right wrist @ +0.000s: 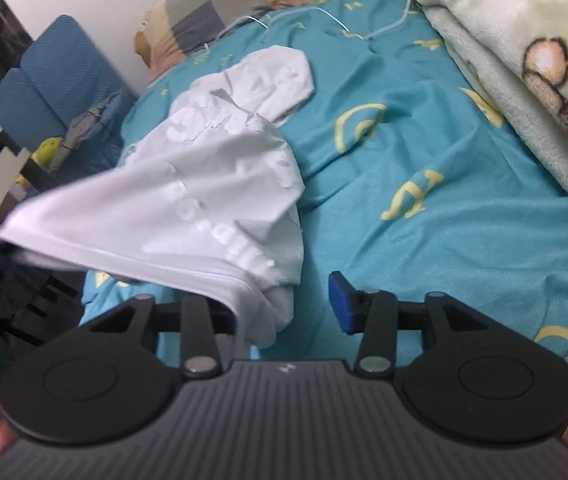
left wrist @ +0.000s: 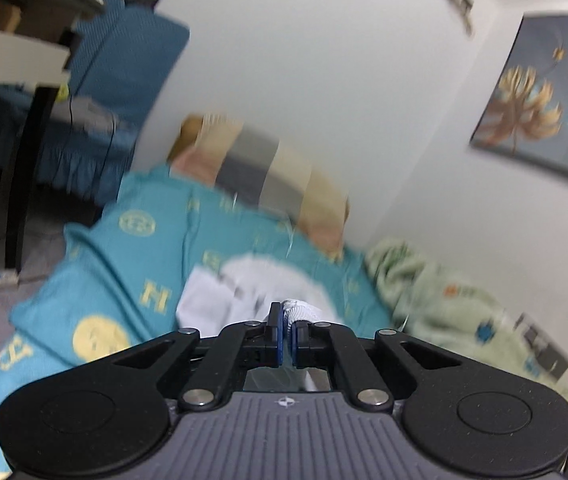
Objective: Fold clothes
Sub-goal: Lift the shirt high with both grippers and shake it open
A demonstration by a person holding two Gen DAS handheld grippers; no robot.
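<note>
A white T-shirt (right wrist: 203, 184) with faded white print lies crumpled on the teal bedsheet (right wrist: 424, 208). One corner of it is lifted and stretched taut toward the left edge of the right wrist view. My left gripper (left wrist: 286, 336) is shut on a fold of the white T-shirt (left wrist: 243, 284), and ribbed fabric bunches between its blue pads. My right gripper (right wrist: 288, 304) stands open just above the sheet at the shirt's near hem. The hem drapes over its left finger and hides it. Its right finger pad (right wrist: 342, 300) is bare.
A pale green fleece blanket (right wrist: 504, 60) is heaped along the bed's right side by the wall. A checked pillow (right wrist: 219, 4) lies at the head, with a thin white cord (right wrist: 324, 14) in front of it. A blue chair (right wrist: 59, 76) and a table leg (left wrist: 23, 168) stand left of the bed.
</note>
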